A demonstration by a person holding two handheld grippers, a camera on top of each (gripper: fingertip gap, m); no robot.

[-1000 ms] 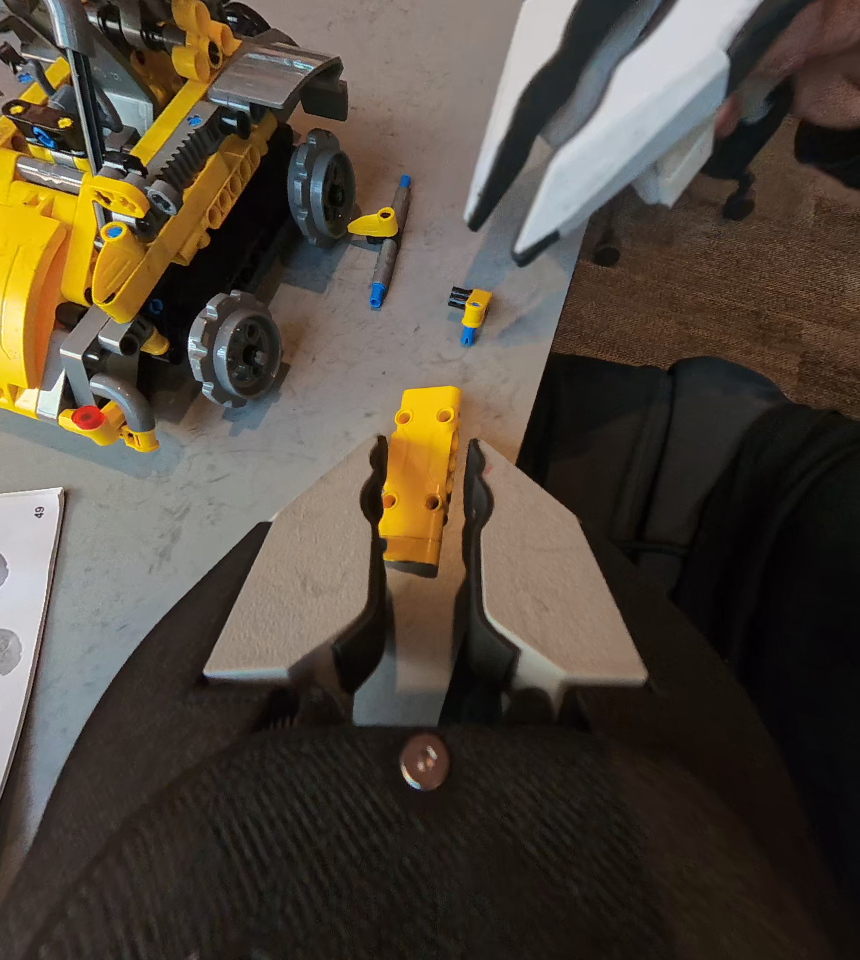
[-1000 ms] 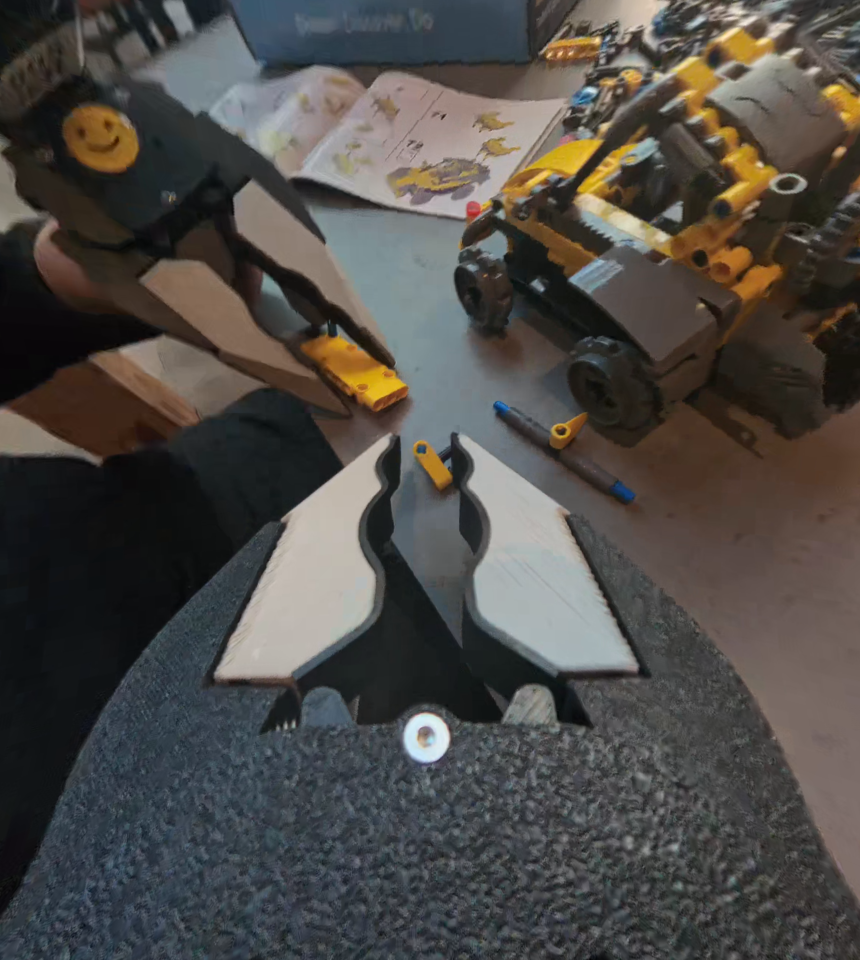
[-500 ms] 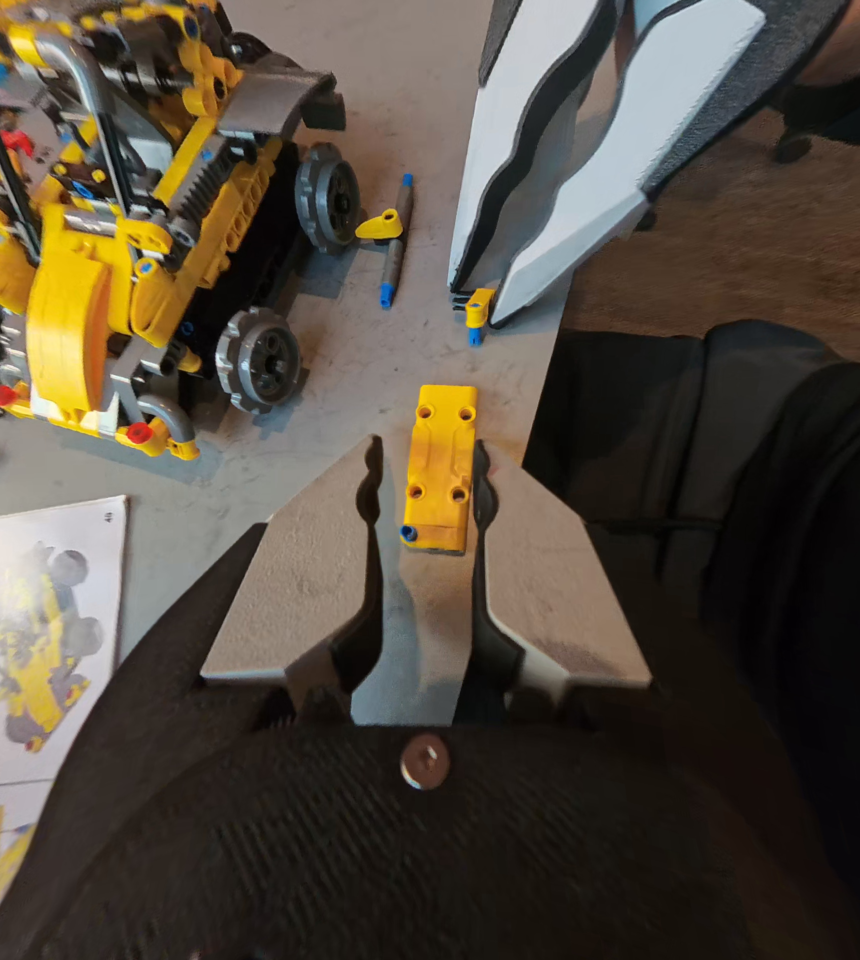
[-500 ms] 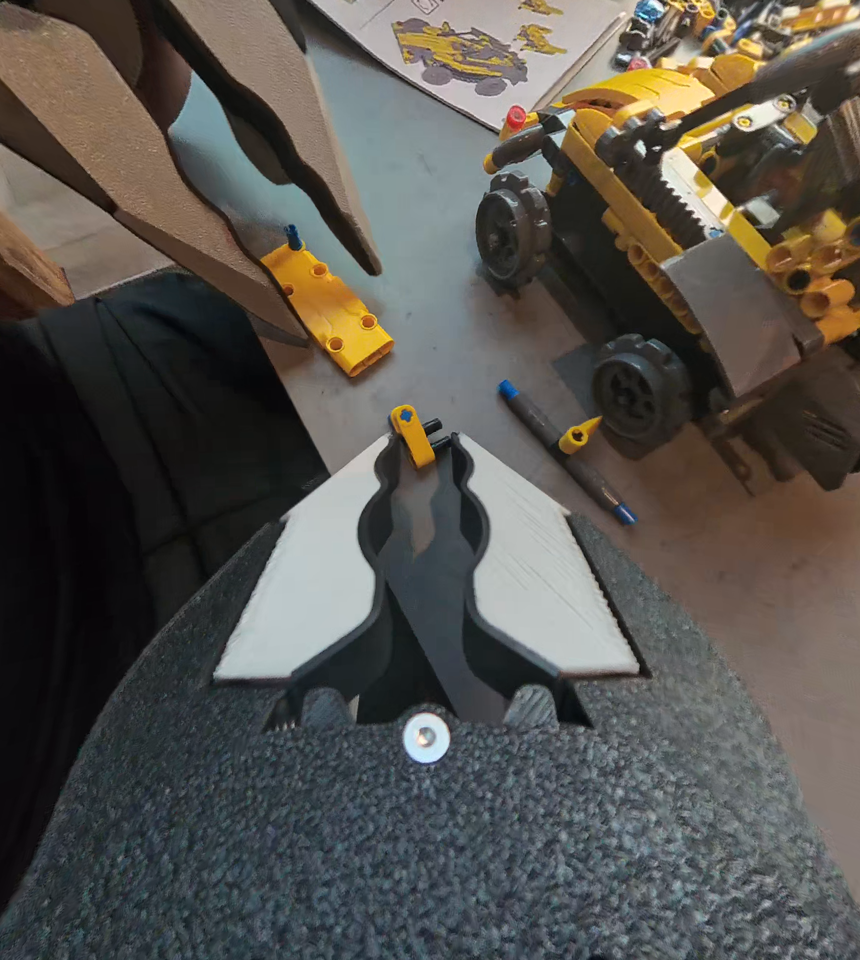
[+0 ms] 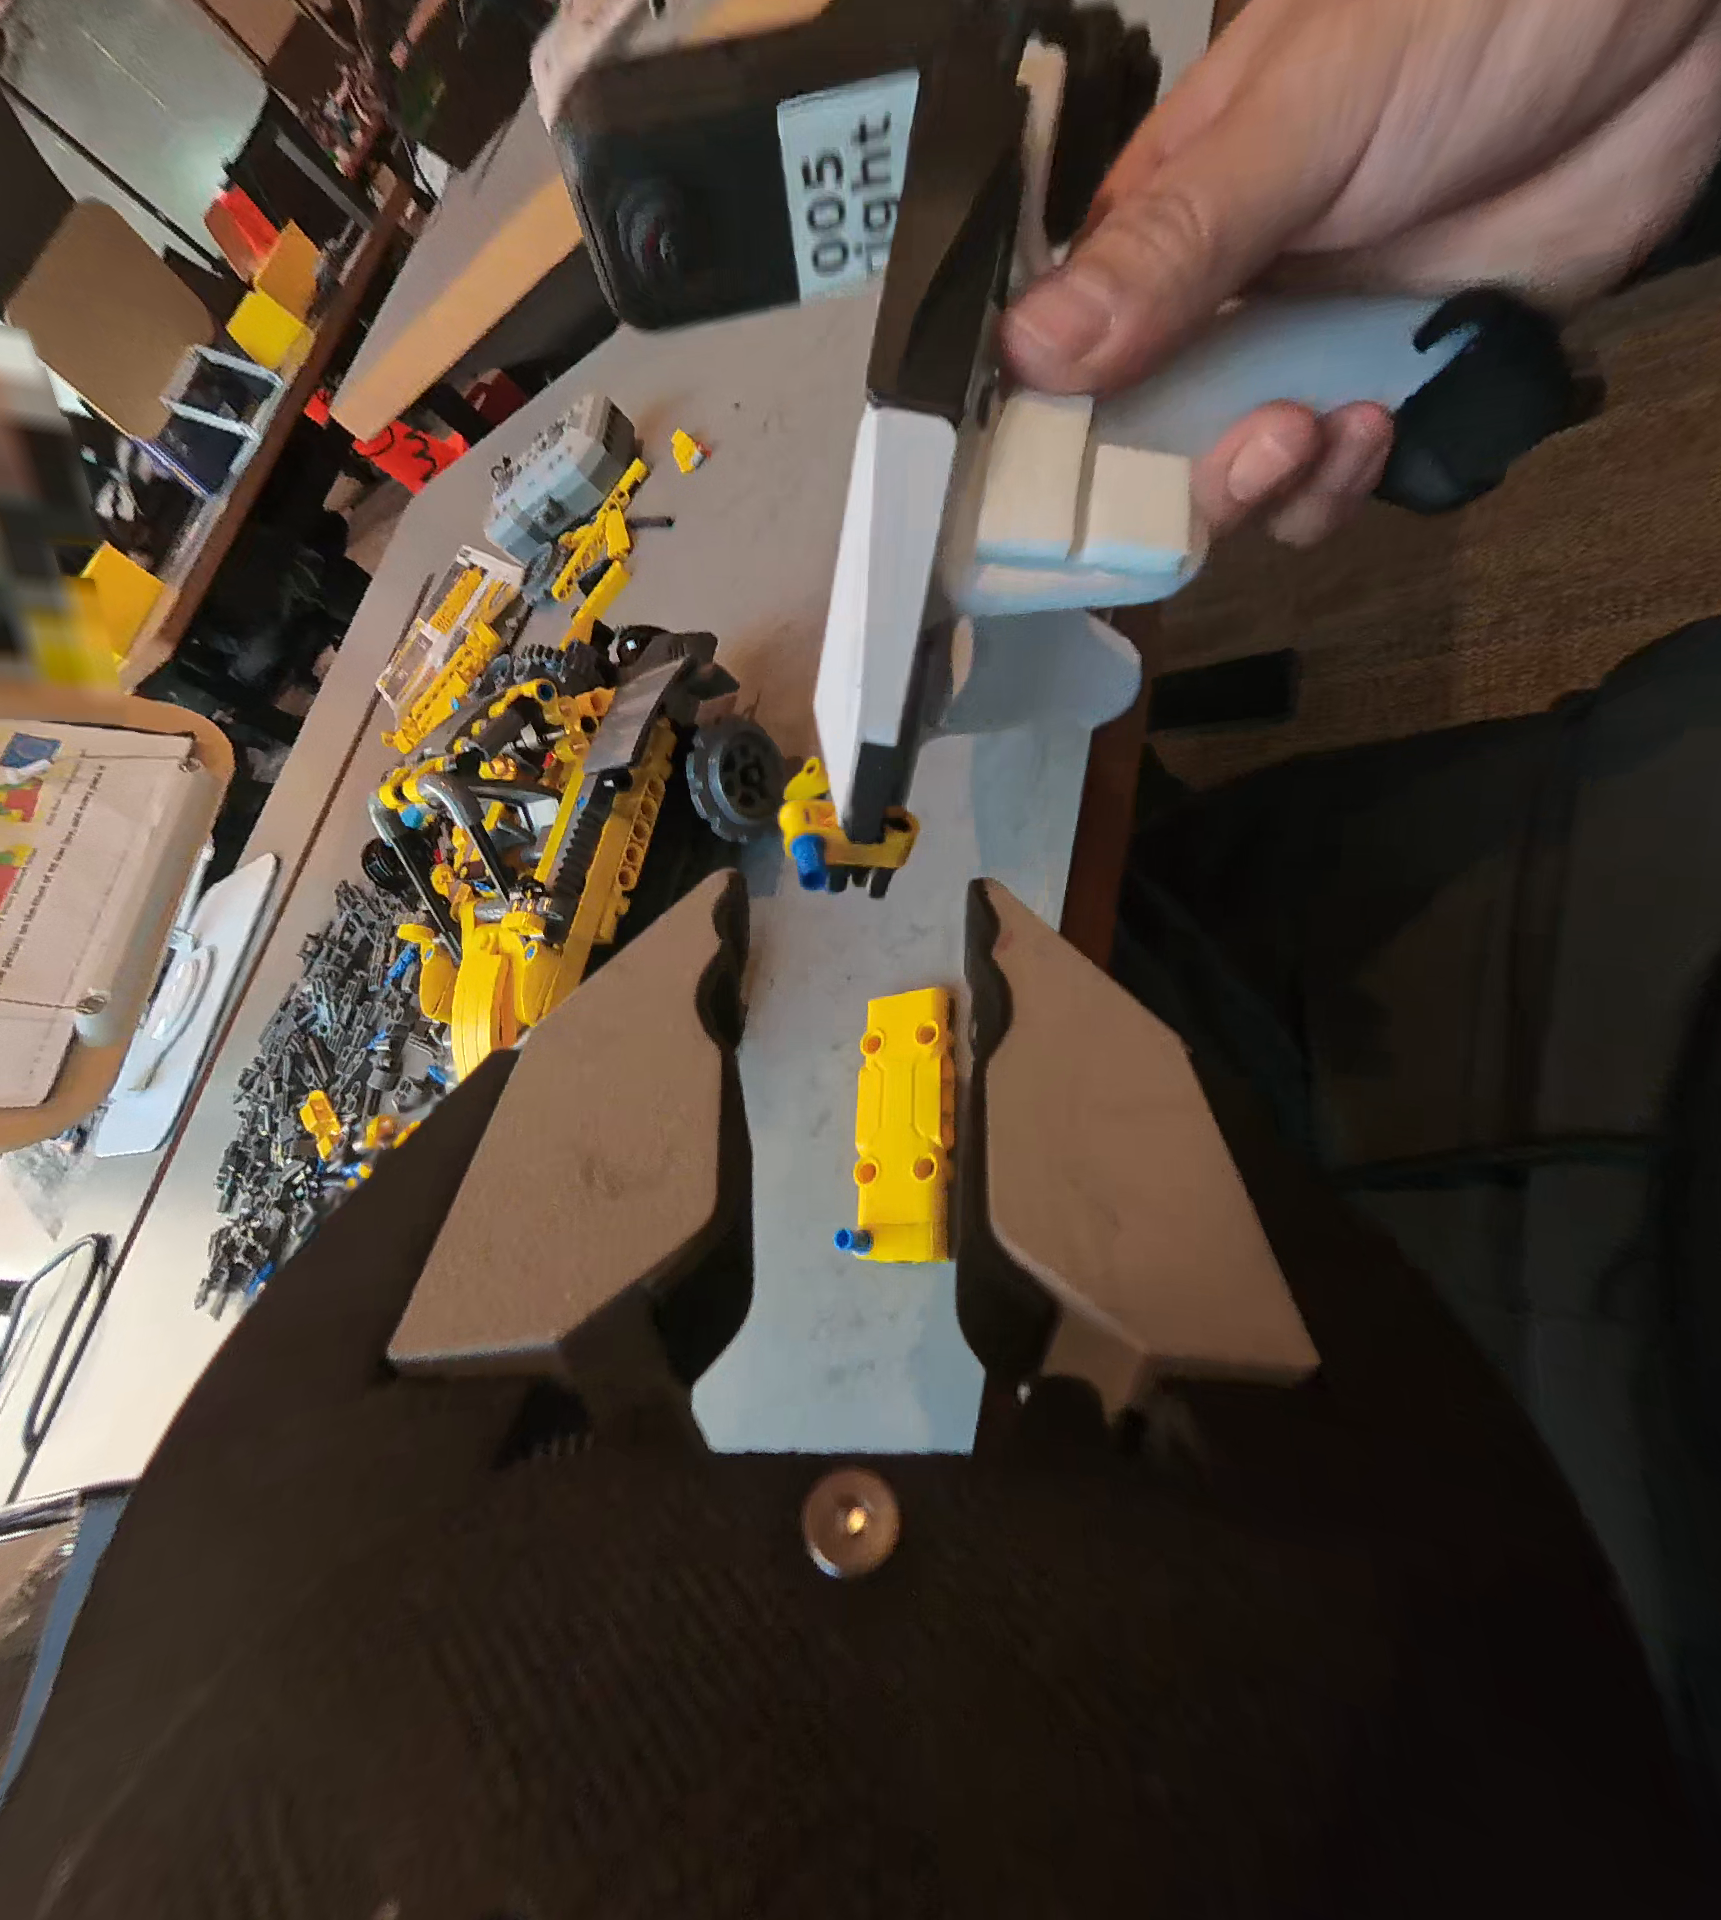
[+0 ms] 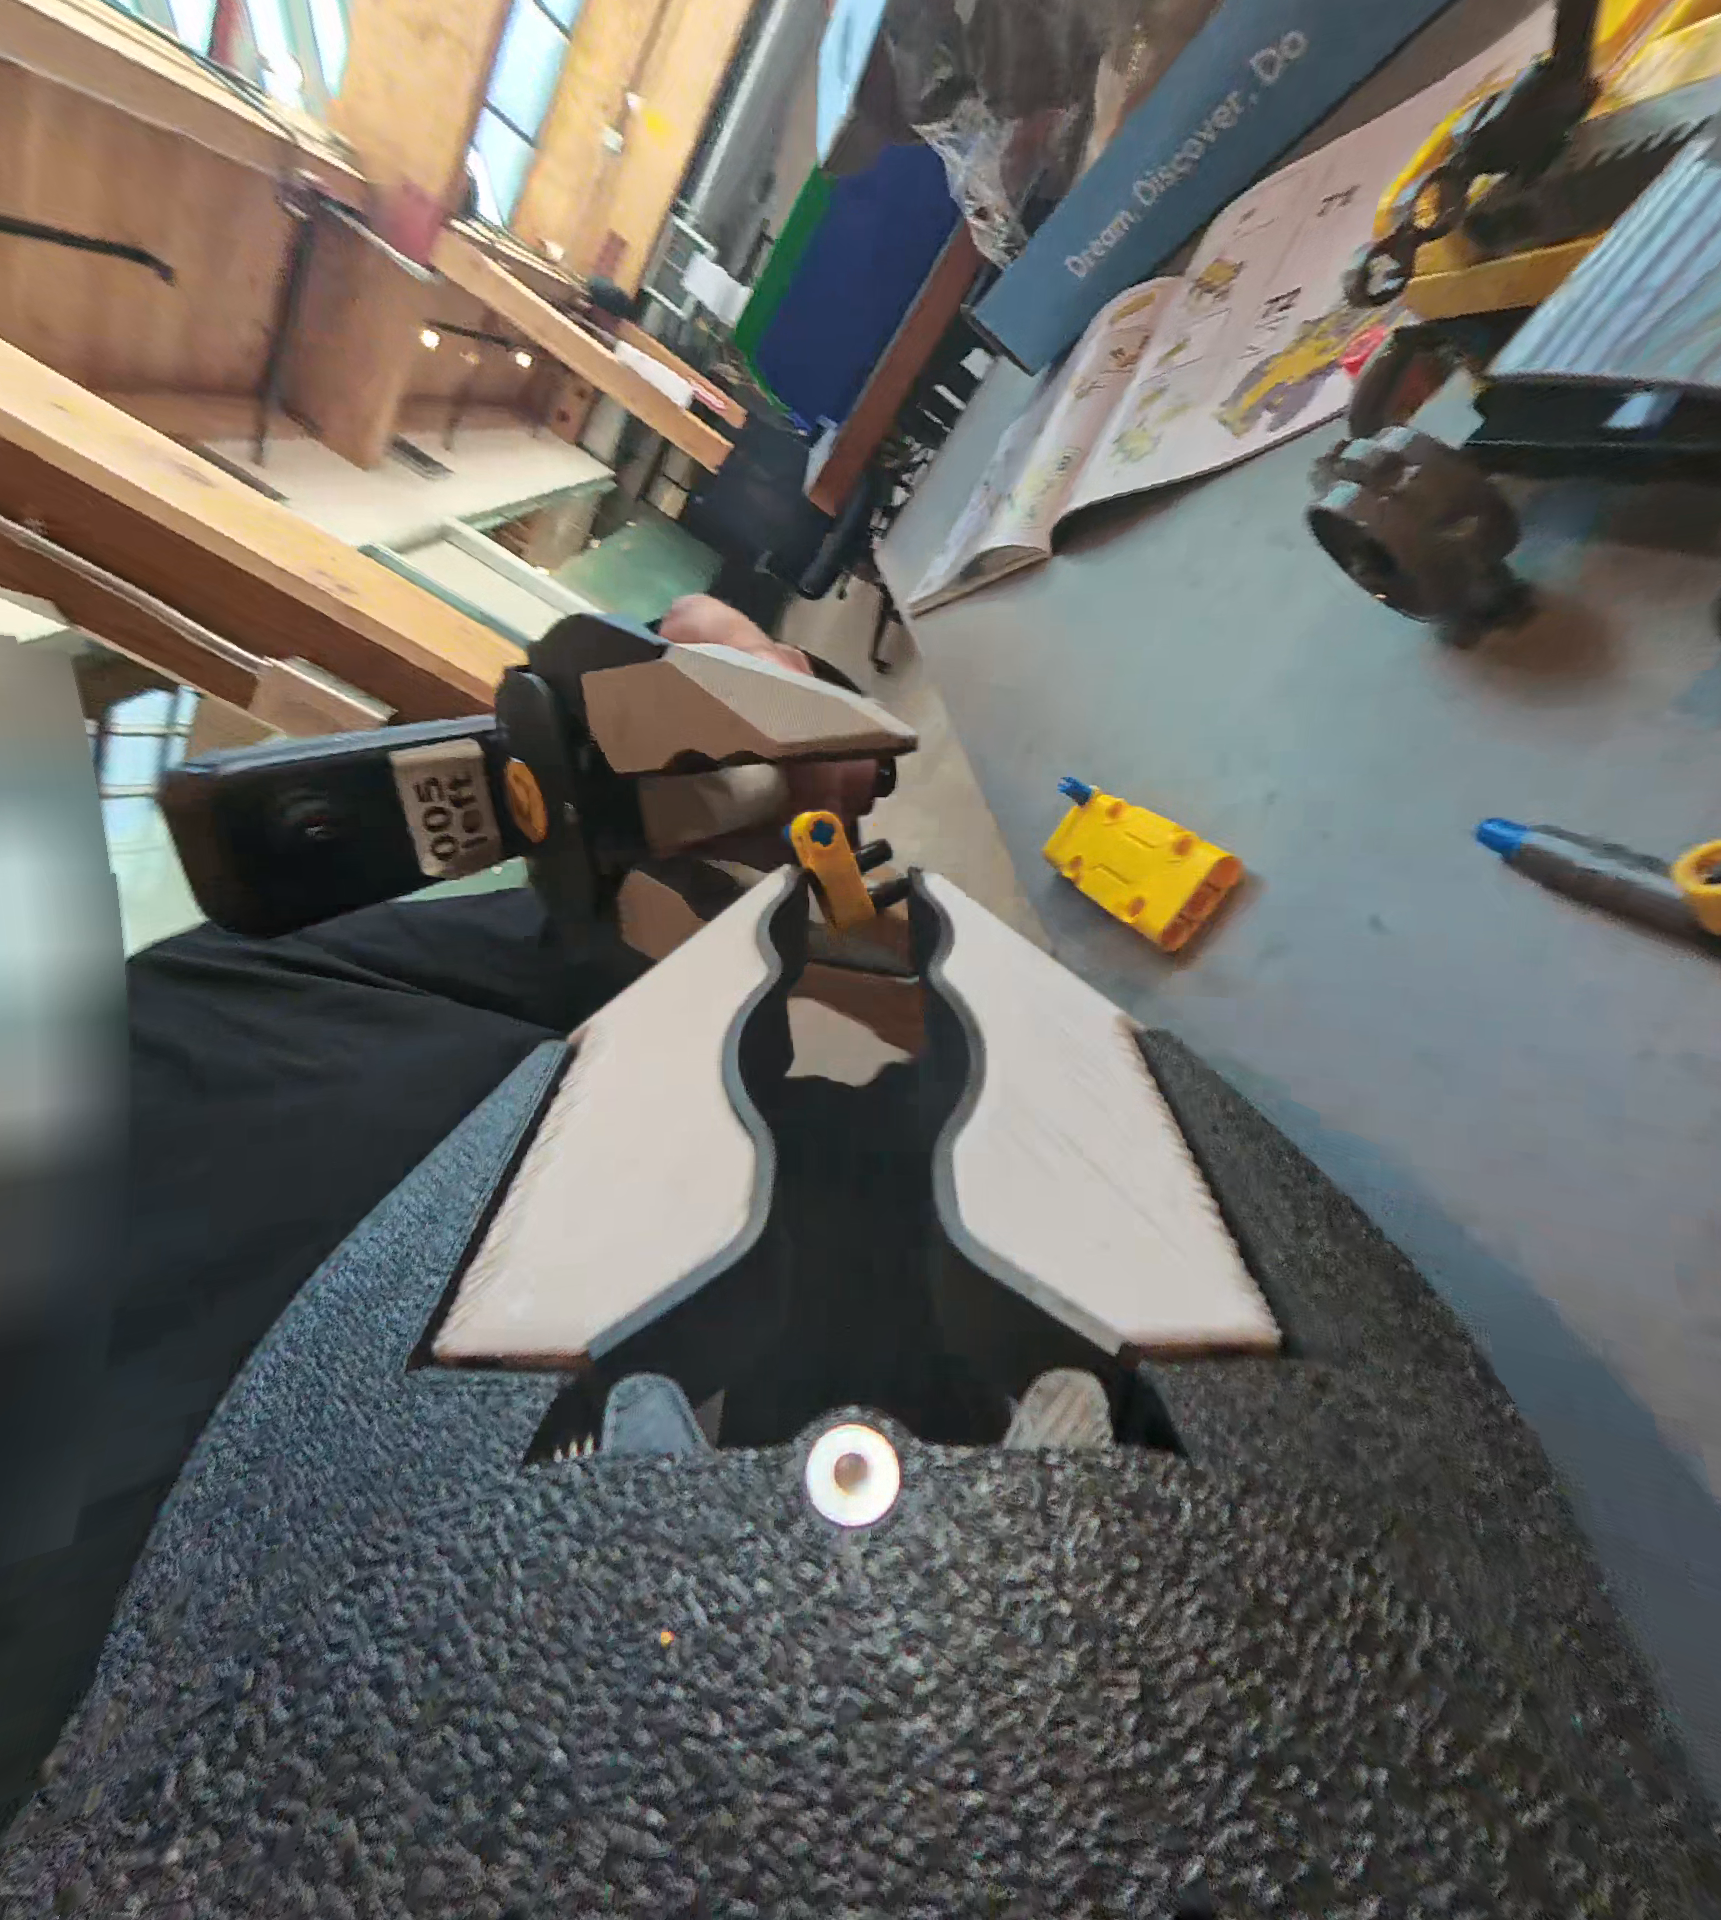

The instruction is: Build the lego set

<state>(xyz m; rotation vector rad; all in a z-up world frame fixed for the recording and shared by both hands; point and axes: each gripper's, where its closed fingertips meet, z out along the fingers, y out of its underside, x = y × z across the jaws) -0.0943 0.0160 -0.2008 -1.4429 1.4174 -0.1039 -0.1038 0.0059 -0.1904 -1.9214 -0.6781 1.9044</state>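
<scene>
My right gripper [image 6: 851,888] is shut on a small yellow connector [image 6: 828,864] with black pins and holds it above the table's near edge. It also shows in the left wrist view [image 5: 877,821], held by a hand, with the connector [image 5: 814,821] at its tips. My left gripper [image 5: 856,904] is open and empty. A yellow block [image 5: 906,1122] with a blue pin lies flat on the grey table [image 5: 814,1330] between its fingers, close to the right finger. In the right wrist view the left gripper [image 6: 835,769] hovers off the table edge and the block [image 6: 1142,868] lies apart from it.
A yellow and grey toy vehicle [image 5: 534,831] stands on the table to the left, with a pile of small dark parts [image 5: 316,1122] beside it. A grey axle with a yellow piece [image 6: 1666,883] lies near its wheels [image 6: 1407,530]. An open booklet [image 6: 1147,395] lies behind. The table edge [image 5: 1095,831] and a dark lap are right. Only a small space, under 4 cm, lies between the two pairs of fingers.
My right gripper has lifted the yellow connector off the table and tilted over. My left gripper has opened wider and drawn up and back; the yellow block stays on the table.
</scene>
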